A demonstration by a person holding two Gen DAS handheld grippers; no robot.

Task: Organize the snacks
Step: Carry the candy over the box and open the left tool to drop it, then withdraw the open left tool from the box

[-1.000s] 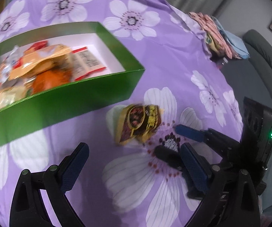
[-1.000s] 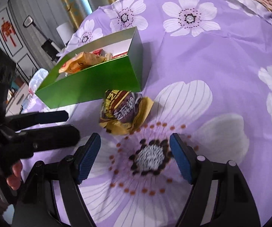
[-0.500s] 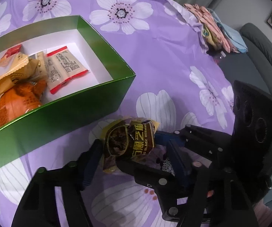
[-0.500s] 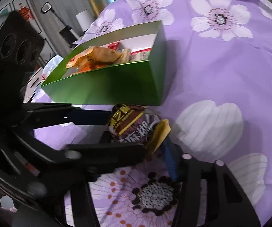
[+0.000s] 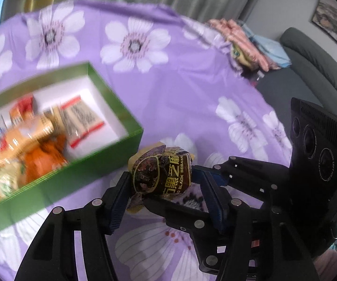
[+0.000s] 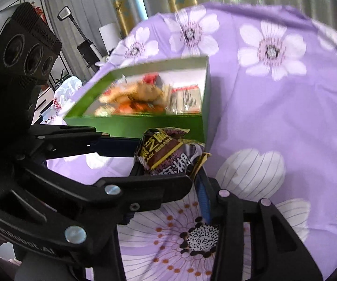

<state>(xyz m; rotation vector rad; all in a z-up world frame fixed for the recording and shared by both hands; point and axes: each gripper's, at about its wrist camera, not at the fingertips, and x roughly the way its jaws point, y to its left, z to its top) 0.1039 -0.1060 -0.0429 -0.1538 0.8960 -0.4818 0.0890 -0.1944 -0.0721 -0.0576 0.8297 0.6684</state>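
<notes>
Blue-padded fingers of my left gripper (image 5: 166,187) & right gripper (image 6: 168,171) are both closing, pinching one brown black sesame packet (image 5: 162,175) from crossing directions, above the purple floral cloth (image 5: 192,89). Green box (image 5: 79,180) w/ other snacks sits just beyond, near the cloth's left edge.

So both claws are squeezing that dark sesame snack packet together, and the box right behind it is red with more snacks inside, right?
Not quite: the box is green, not red, as the left wrist view shows. The rest holds: the left gripper and right gripper both pinch the black sesame packet, and snacks lie in the box.
</notes>
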